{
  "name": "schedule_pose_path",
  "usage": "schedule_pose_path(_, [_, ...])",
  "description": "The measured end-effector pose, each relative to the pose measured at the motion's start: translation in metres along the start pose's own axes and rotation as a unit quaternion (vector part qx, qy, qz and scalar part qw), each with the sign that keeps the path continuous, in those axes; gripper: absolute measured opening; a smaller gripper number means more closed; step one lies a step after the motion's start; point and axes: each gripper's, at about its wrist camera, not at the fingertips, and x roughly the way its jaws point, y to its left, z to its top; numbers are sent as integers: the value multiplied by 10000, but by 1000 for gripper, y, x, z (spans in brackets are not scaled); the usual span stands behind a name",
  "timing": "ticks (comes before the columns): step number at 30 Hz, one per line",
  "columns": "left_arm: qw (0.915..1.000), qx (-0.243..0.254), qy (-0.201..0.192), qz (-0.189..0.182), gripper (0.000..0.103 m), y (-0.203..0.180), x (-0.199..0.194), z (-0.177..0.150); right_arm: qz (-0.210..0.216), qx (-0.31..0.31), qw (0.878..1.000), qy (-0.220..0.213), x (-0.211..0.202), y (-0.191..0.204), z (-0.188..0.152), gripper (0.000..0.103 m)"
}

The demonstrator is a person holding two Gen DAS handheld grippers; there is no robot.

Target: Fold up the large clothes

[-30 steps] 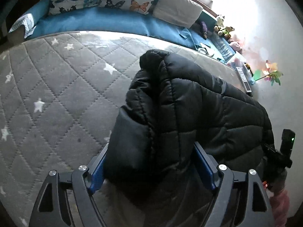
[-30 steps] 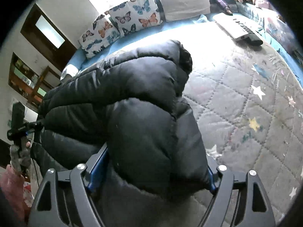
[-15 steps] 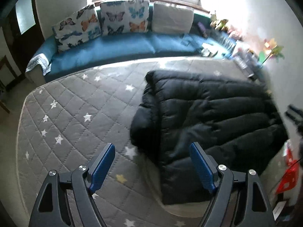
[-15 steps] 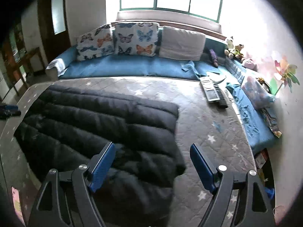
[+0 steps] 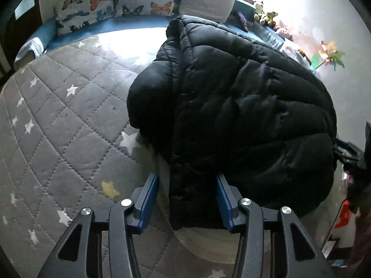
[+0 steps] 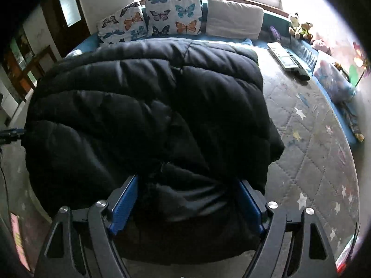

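Black puffer jacket [image 5: 231, 106] lies folded on the grey star-quilted mattress [image 5: 60, 120], bulk ahead of both sets of fingers. Left gripper [image 5: 187, 199]: fingers partly spread, a narrow jacket edge sits between the blue pads; contact with the right pad, gap at the left one, so a firm grip can't be told. Right gripper [image 6: 185, 201]: fingers wide, thick jacket [image 6: 148, 106] fold fills the whole gap, touching both pads.

Left view only: pinwheel [image 5: 330, 55] beyond the jacket to the right. Right view only: keyboard [image 6: 286, 60] on the mattress far right of the fingers. Butterfly cushions [image 6: 160, 18] behind the jacket.
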Motion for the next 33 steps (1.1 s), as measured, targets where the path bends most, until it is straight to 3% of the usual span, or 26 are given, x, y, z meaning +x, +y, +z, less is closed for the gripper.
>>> schedule_pose_path(2, [10000,9,-6,34,52,-1,-5,-2,-69,-51,9999,81,-6,2,4,88])
schedule_pose_path(4, [9997,125,-7,189,52,-4,-10,-4,-61,39,9999,75,-22,4,11,79])
schedule_pose_path(9, [9996,144,-40,249,52,-8,-18,-11,198,-142,9990,-365,-58,33,18,79])
schedule_pose_path(11, [9996,94,-44,268,53,-8,-20,-10,218,-345,9986,-332,-50,47,18,79])
schedule_pose_path(14, [9996,7,-95,268,53,-7,-22,-14,38,-508,9984,238,-5,62,9,81])
schedule_pose_path(16, [9994,6,-148,306,53,-9,-27,-21,-277,-849,9960,55,5,72,1,82])
schedule_pose_path(21, [9974,310,-411,505,53,-23,-58,-50,-289,-836,9959,-180,-23,78,-6,82])
schedule_pose_path(28, [9952,330,-740,546,53,-43,-104,-101,-457,-823,9941,-541,-54,96,-40,82])
schedule_pose_path(33, [9915,351,-1050,684,55,-64,-135,-142,-515,-477,9947,-748,-69,99,-63,82])
